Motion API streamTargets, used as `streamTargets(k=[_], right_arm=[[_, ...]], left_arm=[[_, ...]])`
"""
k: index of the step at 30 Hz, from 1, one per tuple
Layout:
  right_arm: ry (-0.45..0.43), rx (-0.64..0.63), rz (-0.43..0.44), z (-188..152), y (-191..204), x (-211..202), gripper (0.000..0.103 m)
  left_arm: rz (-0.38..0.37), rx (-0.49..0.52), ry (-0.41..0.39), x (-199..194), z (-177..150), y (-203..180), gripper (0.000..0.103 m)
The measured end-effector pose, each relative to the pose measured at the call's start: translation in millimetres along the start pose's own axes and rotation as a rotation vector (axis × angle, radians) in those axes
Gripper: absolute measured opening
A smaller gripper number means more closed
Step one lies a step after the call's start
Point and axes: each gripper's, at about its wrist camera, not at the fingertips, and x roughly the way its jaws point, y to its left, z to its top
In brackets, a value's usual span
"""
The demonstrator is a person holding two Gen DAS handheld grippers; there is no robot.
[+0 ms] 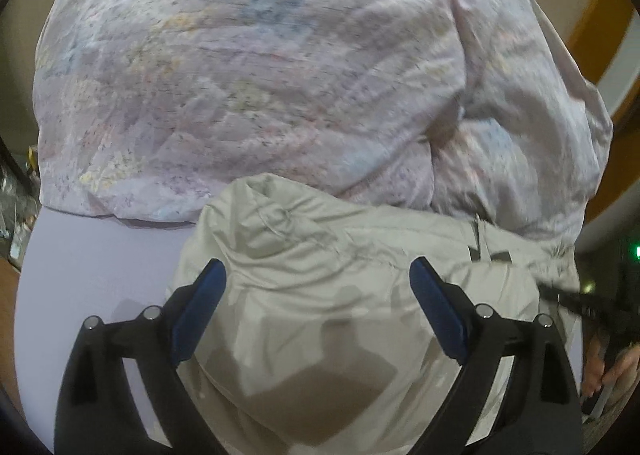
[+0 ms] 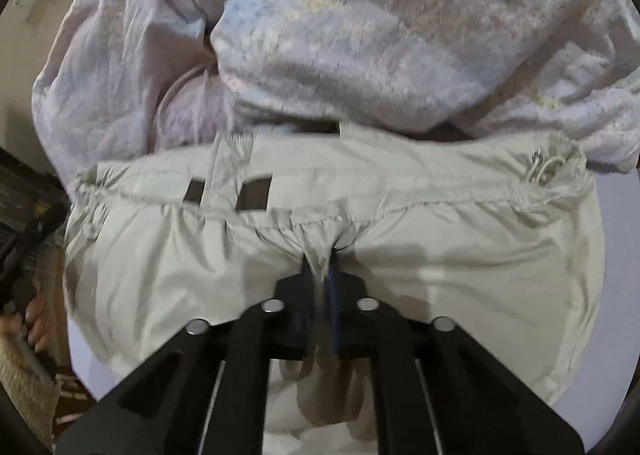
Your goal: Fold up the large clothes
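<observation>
A pale beige jacket [image 1: 328, 295] lies crumpled on a lilac bed sheet [image 1: 88, 255]. My left gripper [image 1: 318, 275] hovers over it with its blue pads spread wide and nothing pinched between them. In the right wrist view the same beige jacket [image 2: 440, 263] shows its gathered hem, with a drawstring toggle [image 2: 540, 167] at the far right. My right gripper [image 2: 320, 267] is shut on a pinch of that gathered fabric, which bunches up between the pads.
A bulky floral lilac duvet [image 1: 248, 79] is heaped just behind the jacket and fills the far side of both views [image 2: 360, 47]. A hand on the other gripper's handle [image 2: 36, 319] shows at the left edge. An orange-brown wall panel [image 1: 592, 27] stands at right.
</observation>
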Motion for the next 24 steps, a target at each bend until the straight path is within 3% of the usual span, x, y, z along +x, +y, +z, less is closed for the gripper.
streamTargets(k=[9, 11, 13, 16, 17, 19, 20, 21, 24], right_arm=[[-0.193, 0.091, -0.08, 55, 5, -29, 0.002], [-0.177, 0.119, -0.115, 58, 2, -18, 0.002], [-0.106, 0.118, -0.163, 57, -2, 8, 0.002], [-0.067, 0.099, -0.17, 52, -1, 25, 0.004], [-0.075, 0.095, -0.165, 50, 0, 23, 0.006], [-0.092, 0.083, -0.123, 49, -1, 14, 0.024], [-0.1, 0.08, -0.113, 48, -2, 8, 0.046], [-0.132, 0.075, -0.094, 45, -4, -3, 0.06], [-0.229, 0.054, -0.082, 32, -20, -40, 0.06]], left_arm=[[0.041, 0.086, -0.039, -9, -11, -19, 0.093], [0.044, 0.097, -0.038, -7, -13, -22, 0.093], [0.048, 0.105, -0.033, -5, -16, -24, 0.093], [0.044, 0.113, -0.022, -2, -20, -28, 0.093], [0.046, 0.119, -0.02, -1, -21, -30, 0.093], [0.05, 0.129, -0.019, 1, -22, -33, 0.093], [0.049, 0.131, -0.017, 3, -22, -35, 0.093], [0.046, 0.129, -0.016, 4, -21, -36, 0.093], [0.042, 0.126, -0.016, 6, -20, -41, 0.093]])
